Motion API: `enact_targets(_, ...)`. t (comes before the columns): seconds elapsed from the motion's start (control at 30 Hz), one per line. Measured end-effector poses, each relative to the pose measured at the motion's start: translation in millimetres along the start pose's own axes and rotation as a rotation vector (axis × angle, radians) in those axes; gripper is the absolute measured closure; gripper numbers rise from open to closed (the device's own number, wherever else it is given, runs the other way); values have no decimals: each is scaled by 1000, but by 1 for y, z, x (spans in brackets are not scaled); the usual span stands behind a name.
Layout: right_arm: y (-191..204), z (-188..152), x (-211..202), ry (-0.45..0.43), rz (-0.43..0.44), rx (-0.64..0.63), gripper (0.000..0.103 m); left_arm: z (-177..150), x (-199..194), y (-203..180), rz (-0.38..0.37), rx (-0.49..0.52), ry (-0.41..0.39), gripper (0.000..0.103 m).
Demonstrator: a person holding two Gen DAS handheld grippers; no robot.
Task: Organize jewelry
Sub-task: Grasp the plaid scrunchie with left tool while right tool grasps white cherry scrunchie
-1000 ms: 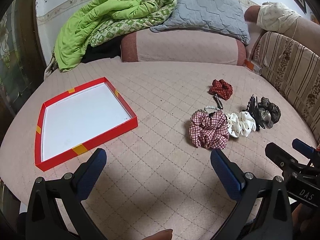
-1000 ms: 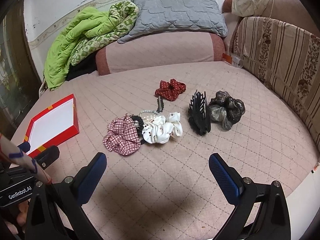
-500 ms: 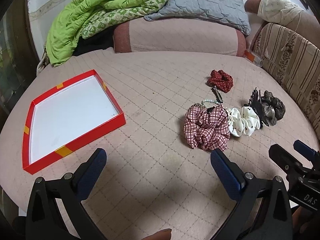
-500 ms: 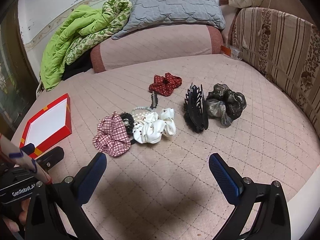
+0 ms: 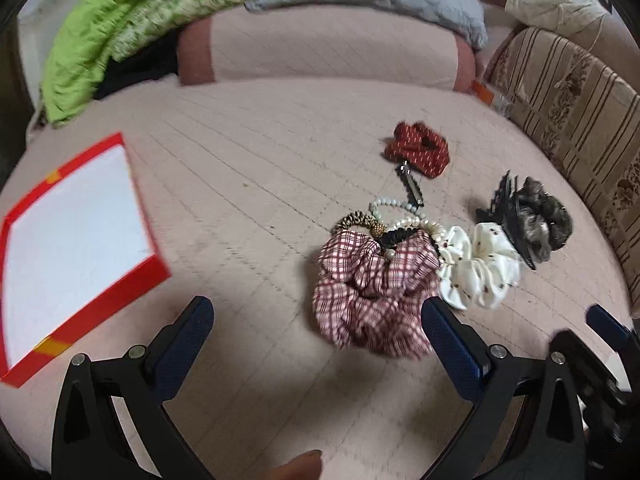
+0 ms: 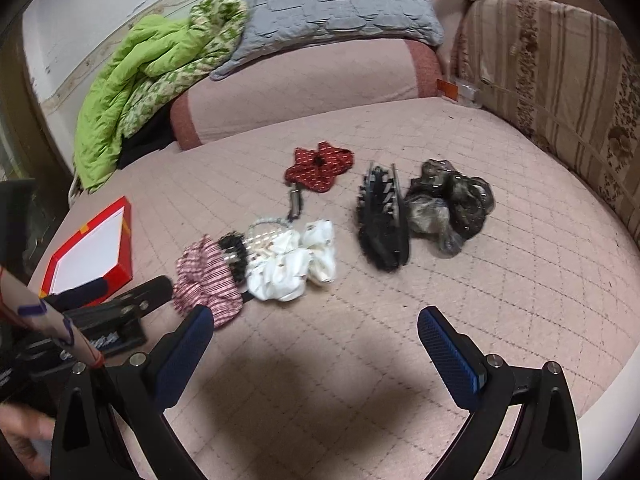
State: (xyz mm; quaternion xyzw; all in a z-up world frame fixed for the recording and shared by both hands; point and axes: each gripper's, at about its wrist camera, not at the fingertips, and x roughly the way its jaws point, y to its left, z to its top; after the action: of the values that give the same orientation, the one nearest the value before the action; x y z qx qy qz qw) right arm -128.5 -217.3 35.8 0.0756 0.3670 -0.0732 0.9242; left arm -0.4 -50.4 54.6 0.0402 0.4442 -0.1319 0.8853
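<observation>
A pile of hair accessories lies on the pink quilted bed. A plaid red-white scrunchie (image 5: 374, 292) (image 6: 208, 278) lies beside a white scrunchie (image 5: 480, 268) (image 6: 294, 266), with pearl bracelets (image 5: 400, 216) and a black clip behind. A black claw clip (image 6: 382, 216), a dark brown scrunchie (image 6: 450, 204) and a red dotted scrunchie (image 5: 418, 152) (image 6: 318, 166) lie further back. A red-rimmed white tray (image 5: 68, 240) (image 6: 90, 248) sits at the left. My left gripper (image 5: 316, 320) is open, just short of the plaid scrunchie. My right gripper (image 6: 312, 328) is open and empty, near the white scrunchie.
A green quilt (image 6: 132, 84), a grey pillow (image 6: 336, 8) and a pink bolster (image 5: 328, 48) lie at the back. A striped sofa back (image 6: 560, 80) borders the right side. The bed's edge curves along the lower right (image 6: 600, 392).
Both grippers have moved forward toward the pile. The plaid scrunchie now sits close to my left gripper's right finger. Nothing has been gripped.
</observation>
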Motion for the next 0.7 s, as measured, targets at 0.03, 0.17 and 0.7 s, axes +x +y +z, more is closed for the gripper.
enact_targets(0.03, -3, 0, 1, 0, -3, 10, 0, 1, 5, 0, -9, 0, 7, 0)
enact_targets(0.17, -11, -1, 6, 18, 0, 43, 0, 5, 33, 1, -51, -4, 56, 43)
enact_targets(0.7, -2, 25, 52, 95, 171, 68, 33, -21, -16, 35, -150, 14, -16, 86)
